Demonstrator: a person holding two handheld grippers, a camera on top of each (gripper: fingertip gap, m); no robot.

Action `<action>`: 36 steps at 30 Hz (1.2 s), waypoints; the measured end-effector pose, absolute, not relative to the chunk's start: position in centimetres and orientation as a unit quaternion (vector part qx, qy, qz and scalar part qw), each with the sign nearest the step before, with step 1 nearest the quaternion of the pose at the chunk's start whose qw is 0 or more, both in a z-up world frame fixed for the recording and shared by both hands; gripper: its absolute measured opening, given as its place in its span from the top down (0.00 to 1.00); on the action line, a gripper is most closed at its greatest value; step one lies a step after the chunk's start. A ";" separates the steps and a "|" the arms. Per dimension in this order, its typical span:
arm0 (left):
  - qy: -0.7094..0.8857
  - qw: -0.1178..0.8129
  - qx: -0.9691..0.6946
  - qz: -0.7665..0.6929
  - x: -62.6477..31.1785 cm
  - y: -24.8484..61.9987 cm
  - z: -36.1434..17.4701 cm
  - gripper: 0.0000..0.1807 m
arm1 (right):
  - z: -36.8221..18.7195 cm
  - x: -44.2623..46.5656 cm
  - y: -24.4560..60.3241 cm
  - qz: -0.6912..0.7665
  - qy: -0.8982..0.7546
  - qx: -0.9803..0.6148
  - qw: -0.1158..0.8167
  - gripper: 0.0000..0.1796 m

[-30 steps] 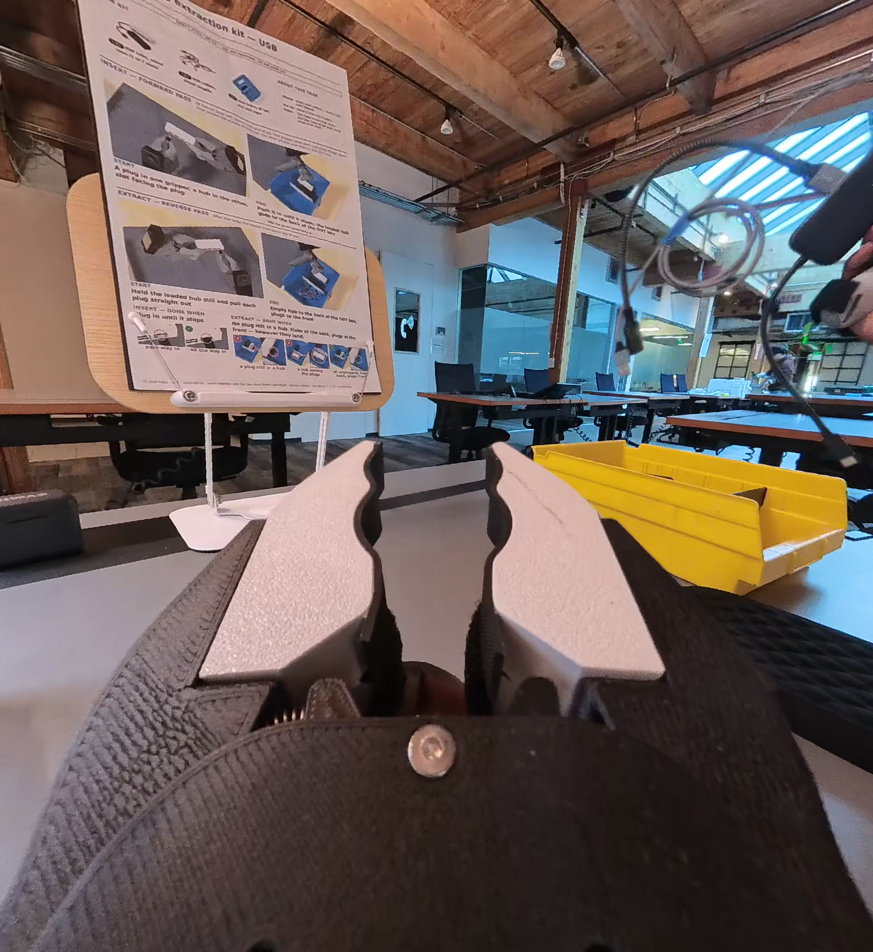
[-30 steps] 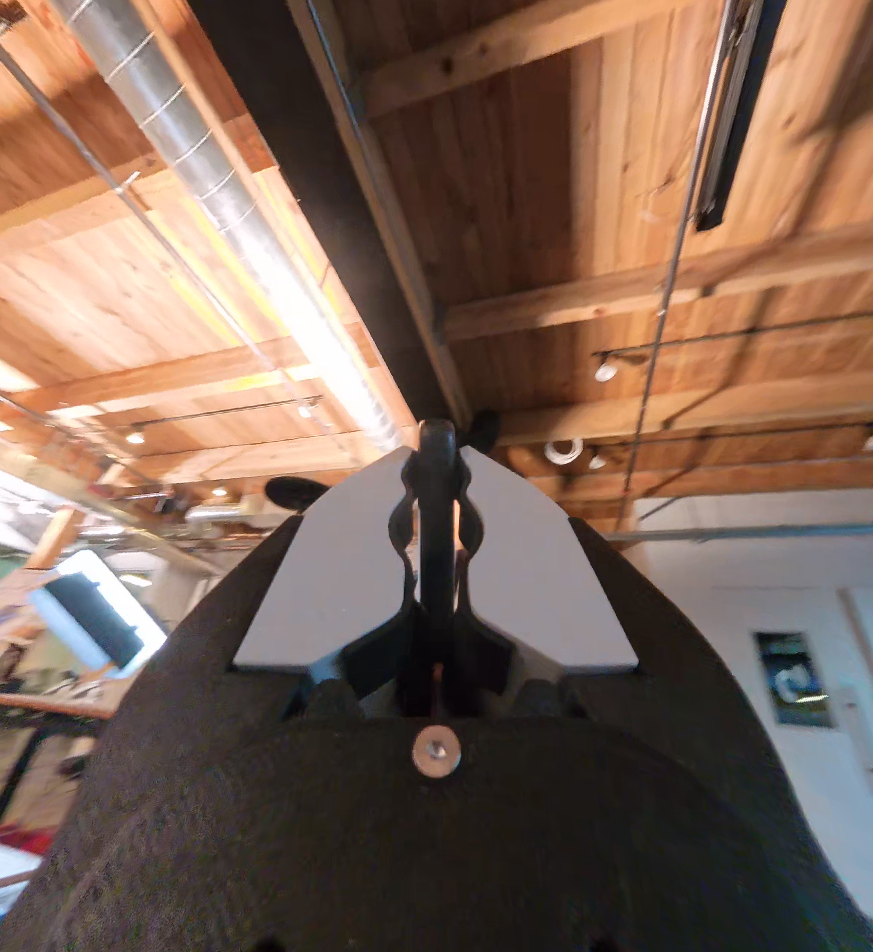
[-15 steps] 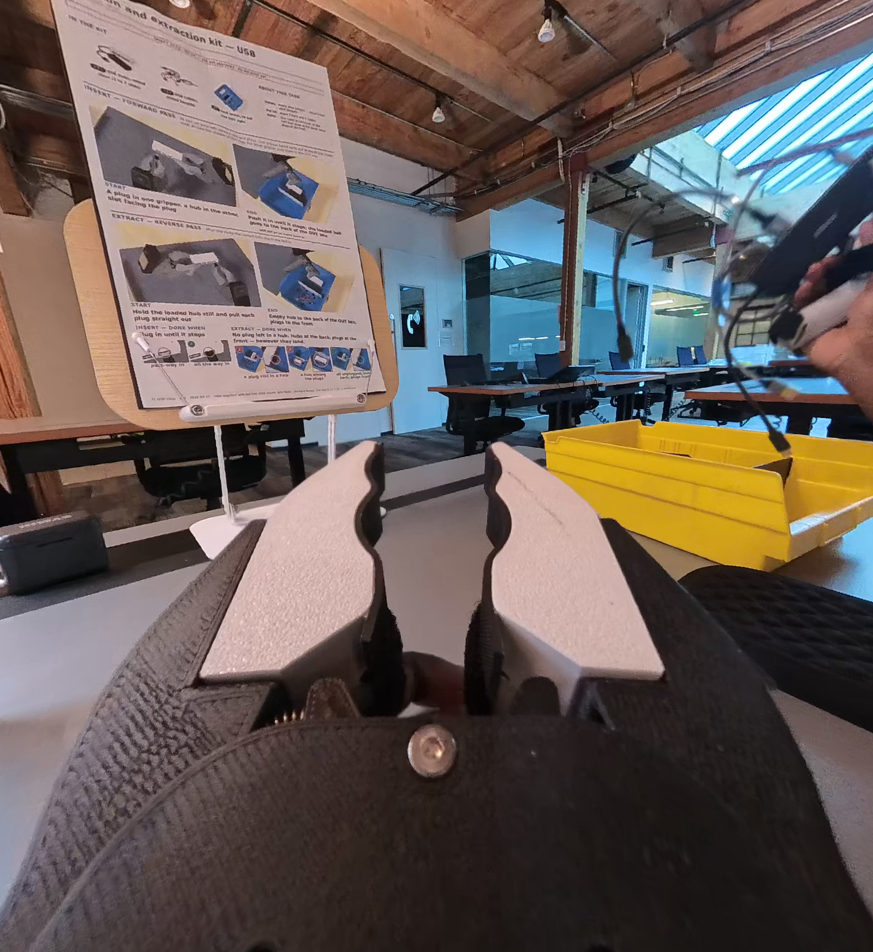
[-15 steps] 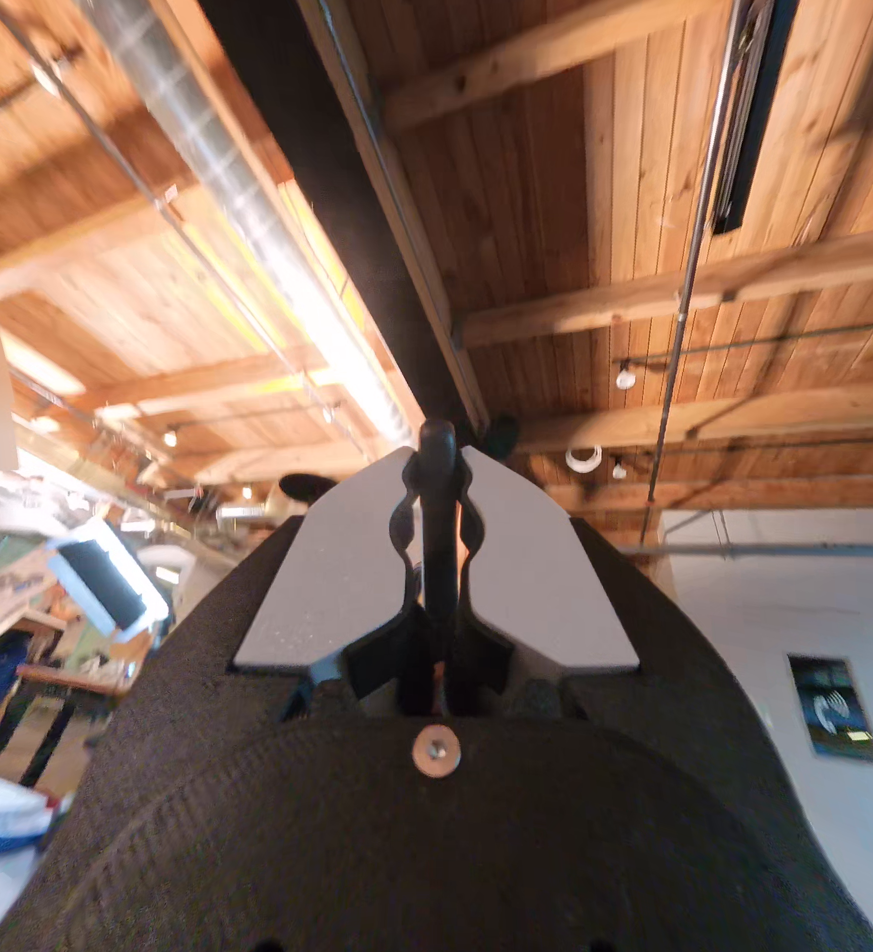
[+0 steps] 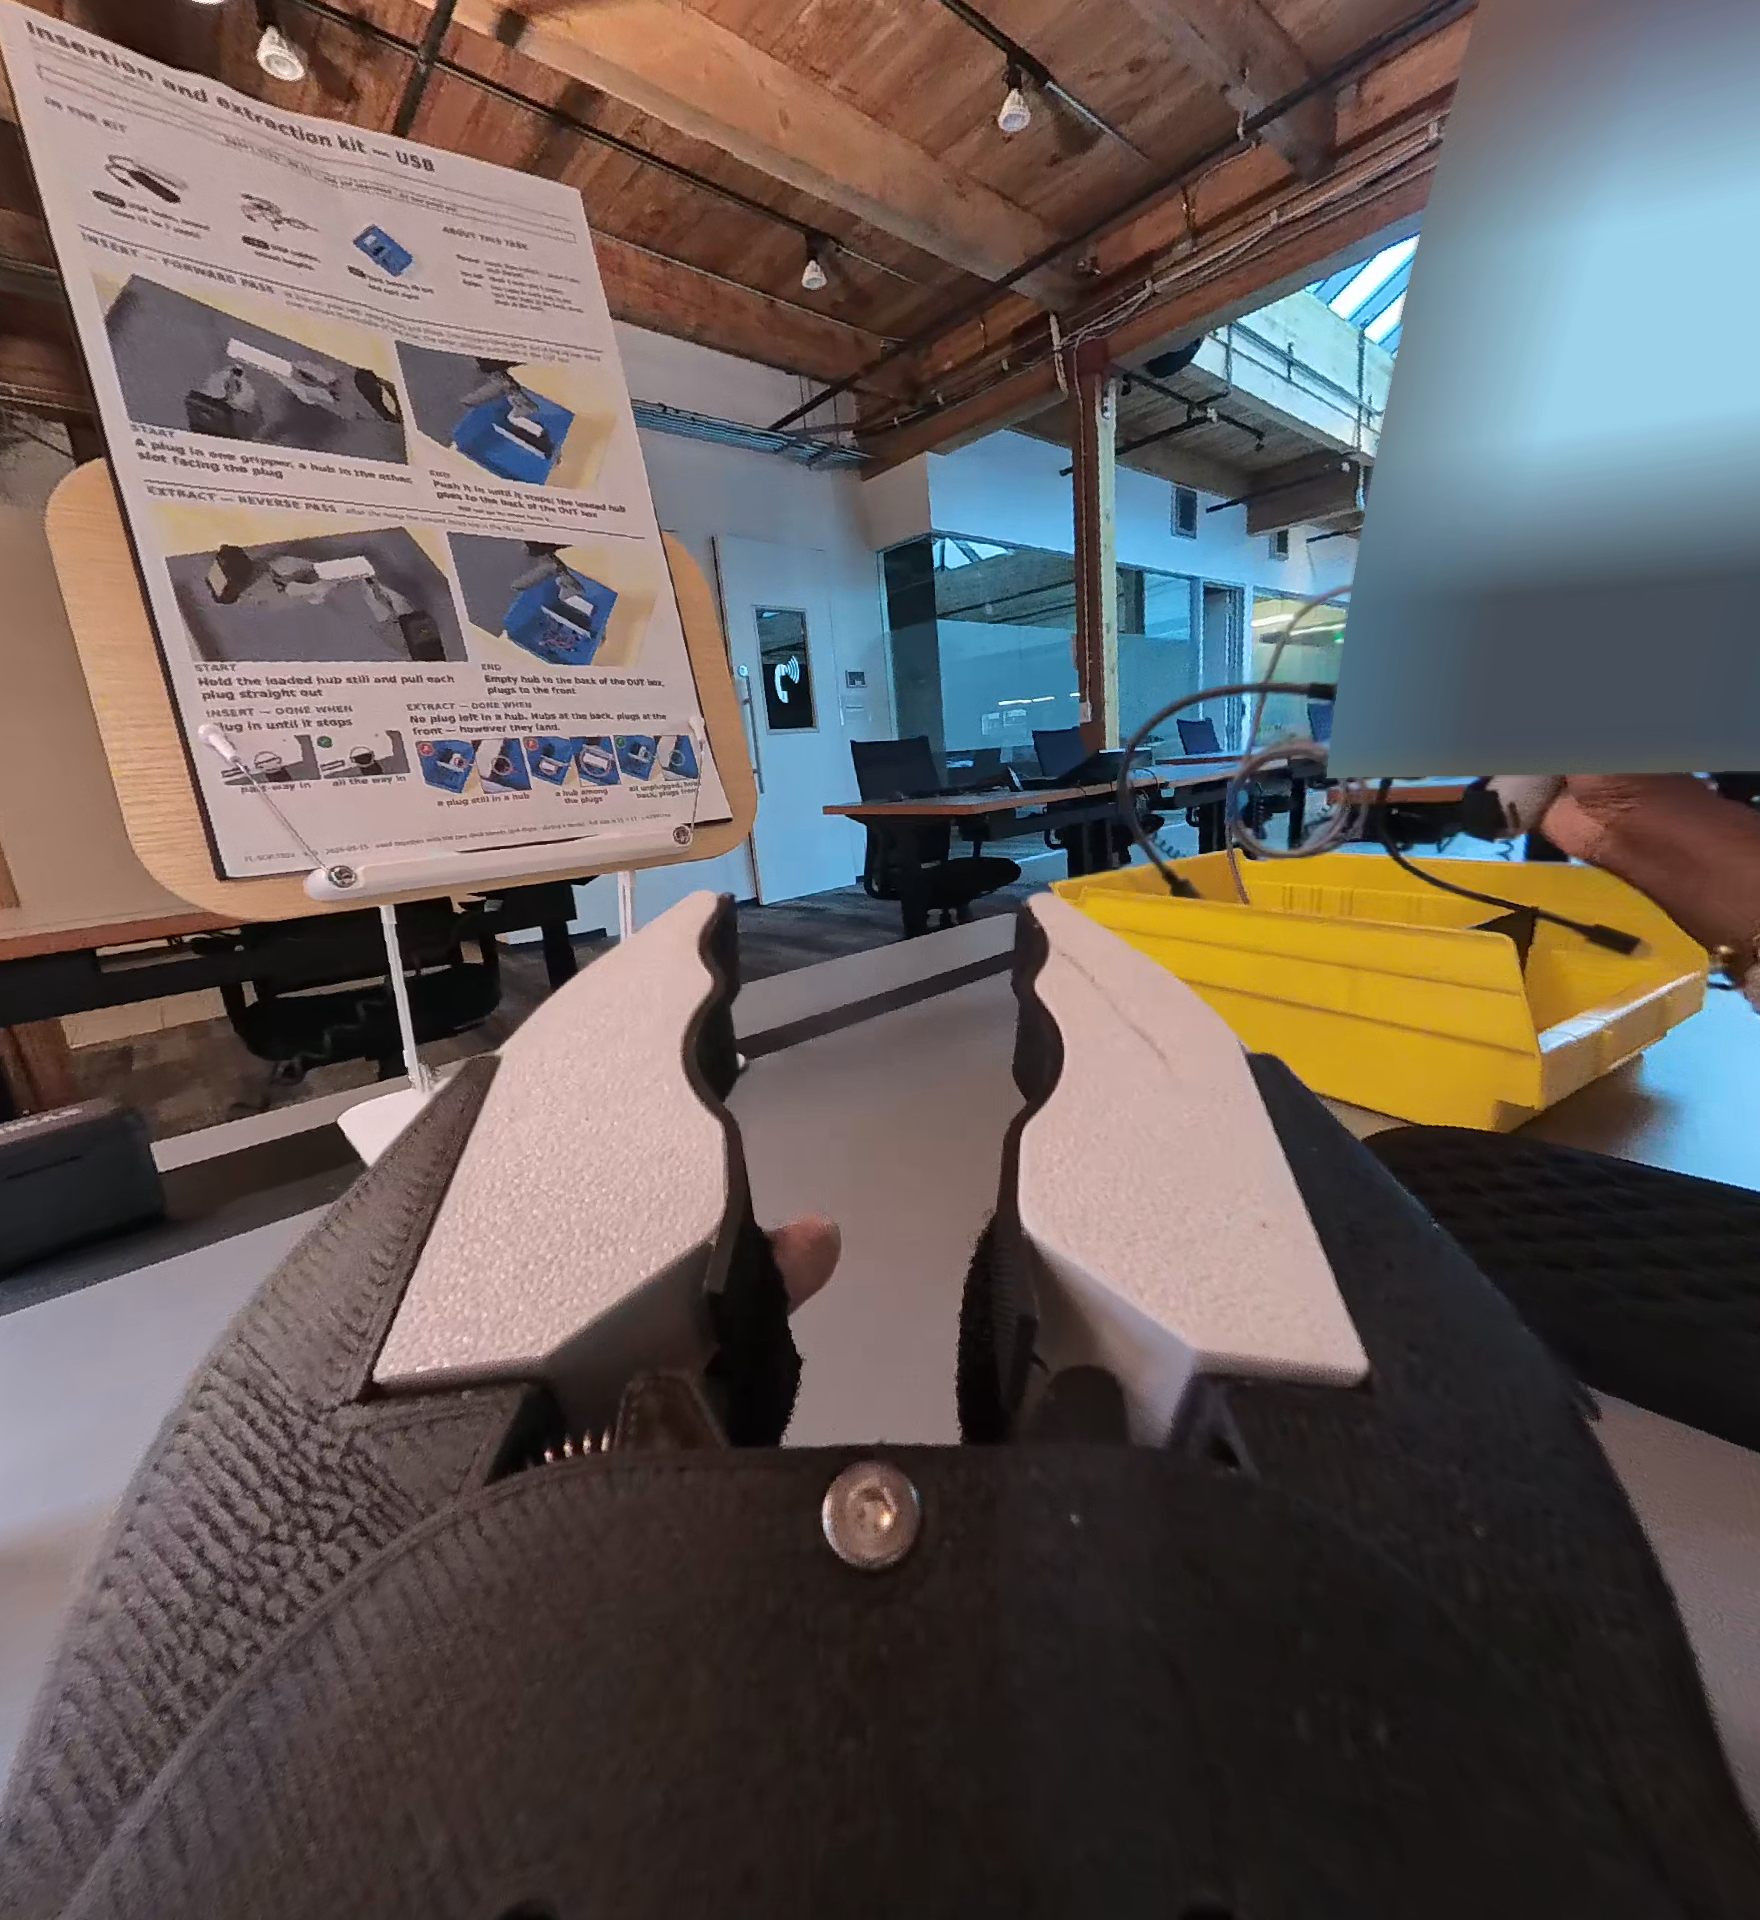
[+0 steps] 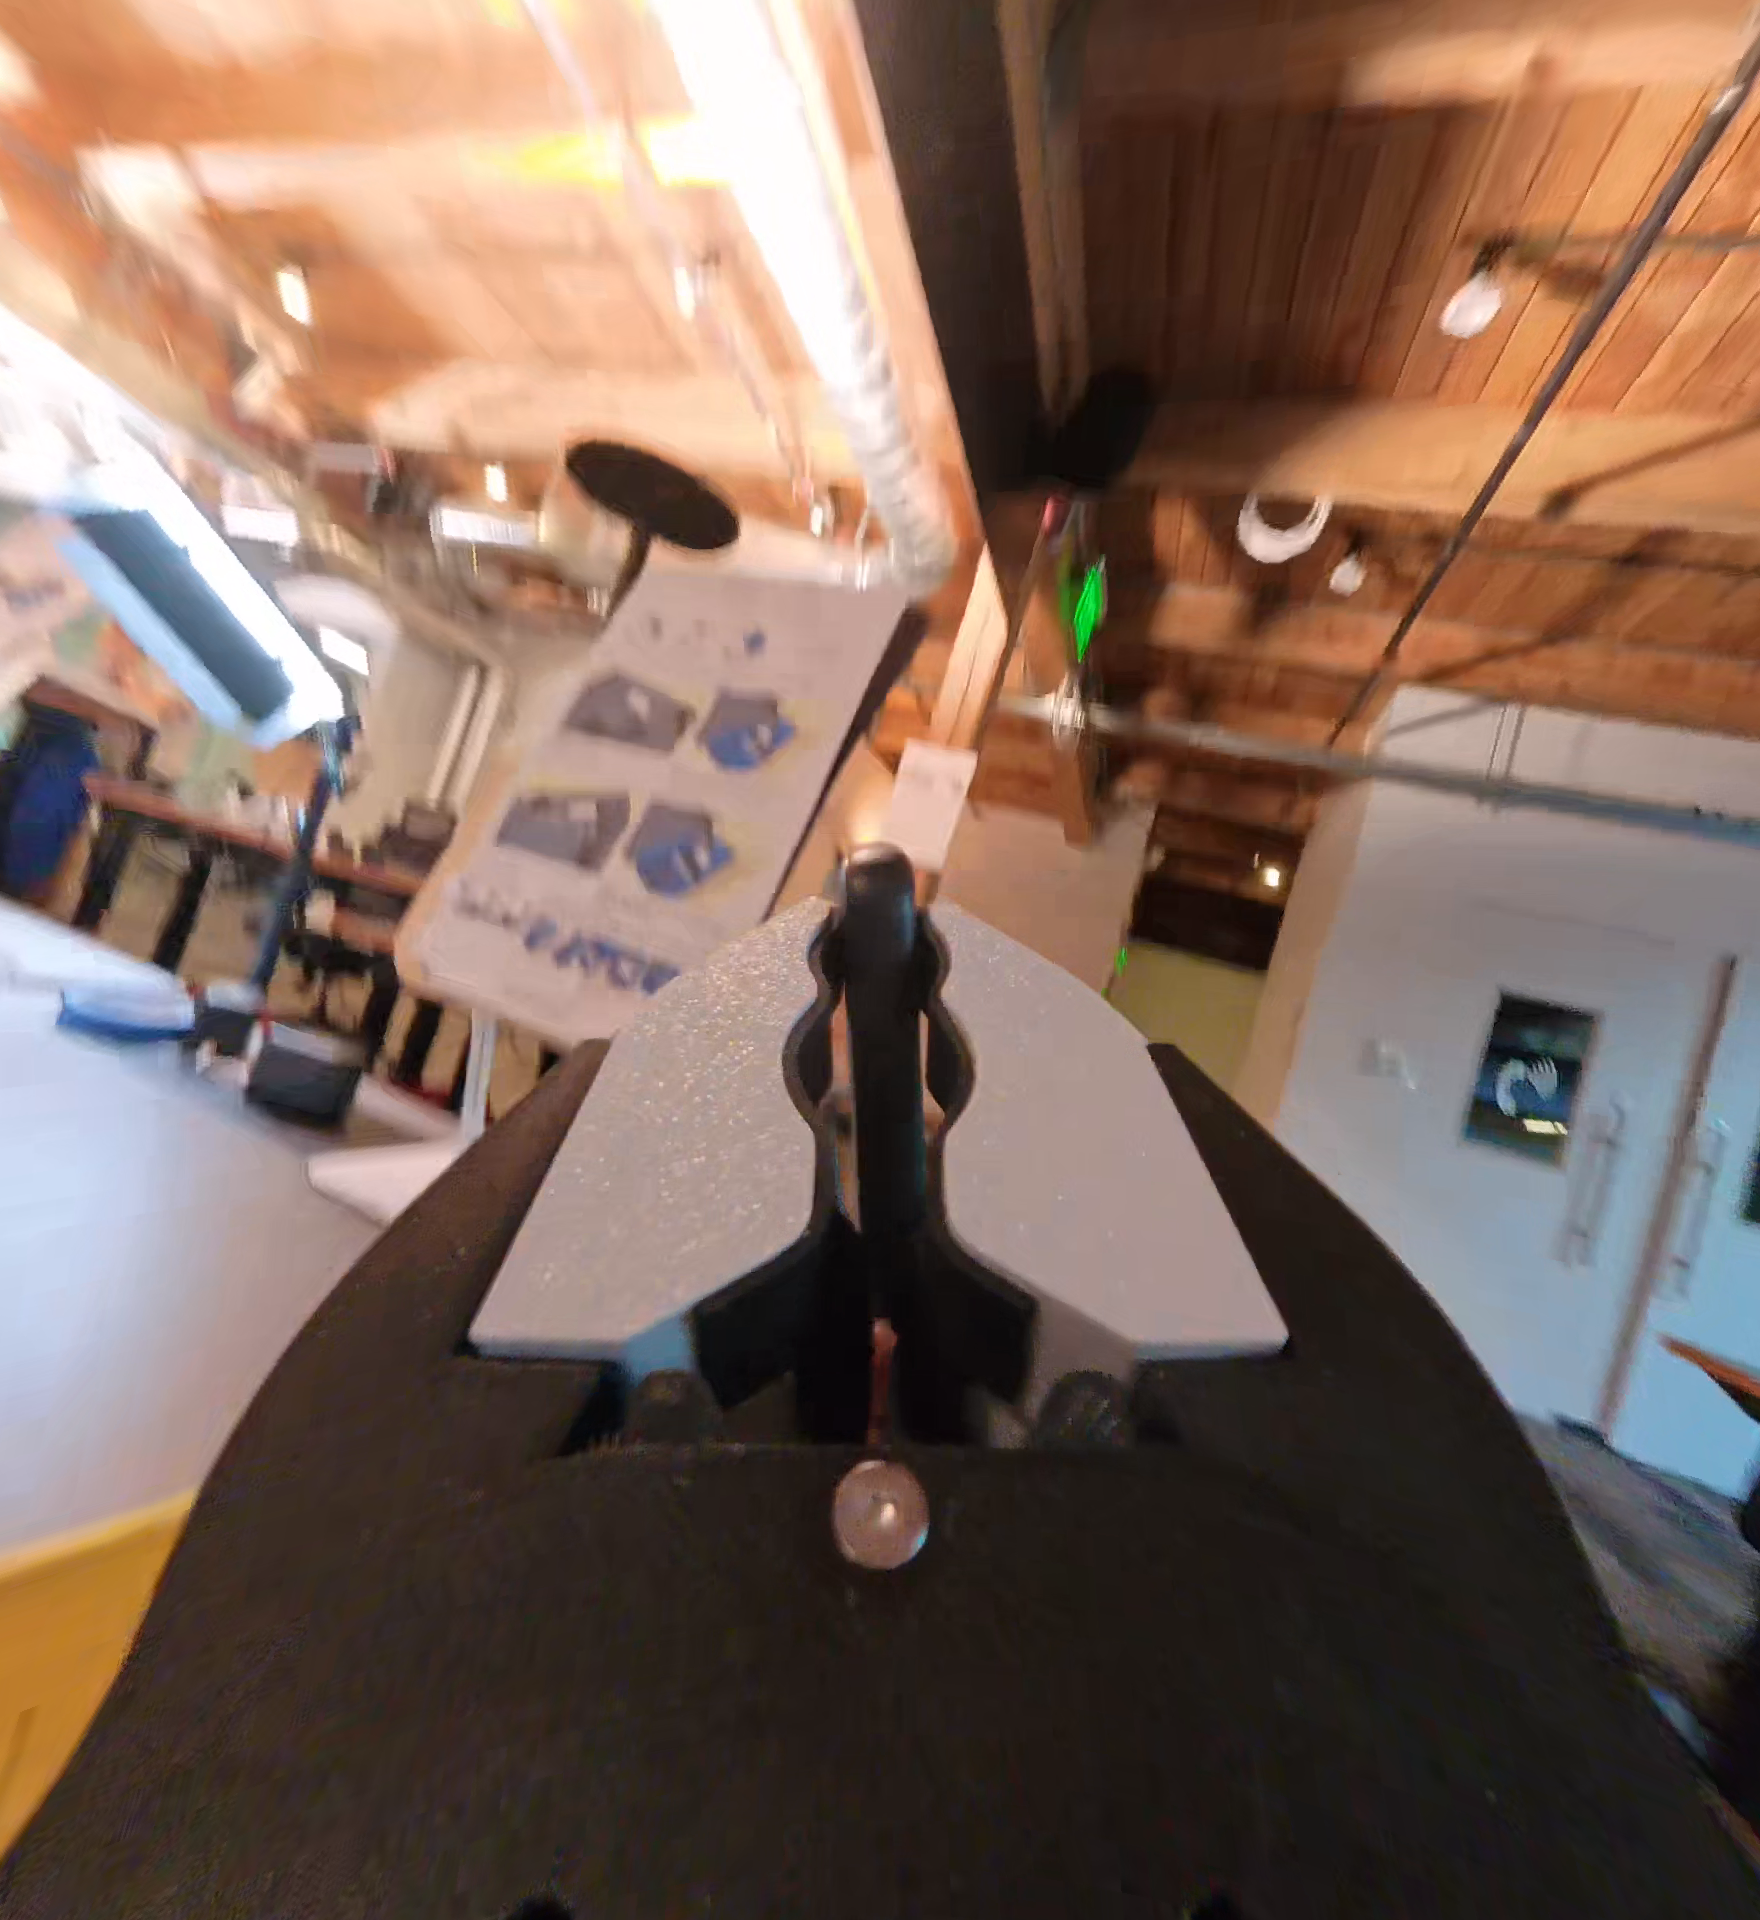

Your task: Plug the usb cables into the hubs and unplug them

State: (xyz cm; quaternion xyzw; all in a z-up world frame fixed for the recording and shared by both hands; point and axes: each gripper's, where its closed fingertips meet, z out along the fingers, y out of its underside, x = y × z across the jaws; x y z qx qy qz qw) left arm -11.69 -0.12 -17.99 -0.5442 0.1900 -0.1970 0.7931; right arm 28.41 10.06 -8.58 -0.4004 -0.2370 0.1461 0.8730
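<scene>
My right gripper [image 6: 881, 914] is shut on a thin black USB hub [image 6: 886, 1039], seen edge-on between the grey fingers and held in the air. In the left wrist view, several USB cables [image 5: 1271, 790] dangle over the yellow bin [image 5: 1375, 987], next to the hand [image 5: 1686, 842] holding the right gripper. The hub does not show there, behind a blurred patch. My left gripper [image 5: 871, 914] is open and empty, low over the grey table [image 5: 876, 1143], well left of the bin.
An instruction sheet on a white stand [image 5: 367, 499] stands at the back left; it also shows in the right wrist view [image 6: 647, 790]. A dark box [image 5: 24, 1184] sits at the far left. A black mat [image 5: 1634, 1299] lies at the right, in front of the bin.
My left gripper's jaws have opened wider. My right gripper has tilted down from facing the ceiling and lowered the hub, bringing its cables down over the yellow bin.
</scene>
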 end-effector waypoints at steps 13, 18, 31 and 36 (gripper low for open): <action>0.262 0.776 -0.532 -0.217 -9.1 -1.2 -18.5 0.72 | -23.5 24.6 11.6 -0.005 -0.361 -0.765 0.533 0.83; 0.286 0.775 -0.529 -0.193 -8.8 -1.4 -18.8 0.72 | -22.0 24.2 9.9 0.019 -0.279 -0.778 0.563 0.66; 0.259 0.825 -0.429 -0.262 -10.7 -6.8 -10.5 0.41 | -20.7 22.2 2.1 0.124 -0.246 -0.712 0.646 0.19; 0.287 0.812 -0.507 0.038 -17.2 -7.4 -9.3 0.31 | -24.2 18.3 2.1 0.091 -0.335 -0.755 0.556 0.18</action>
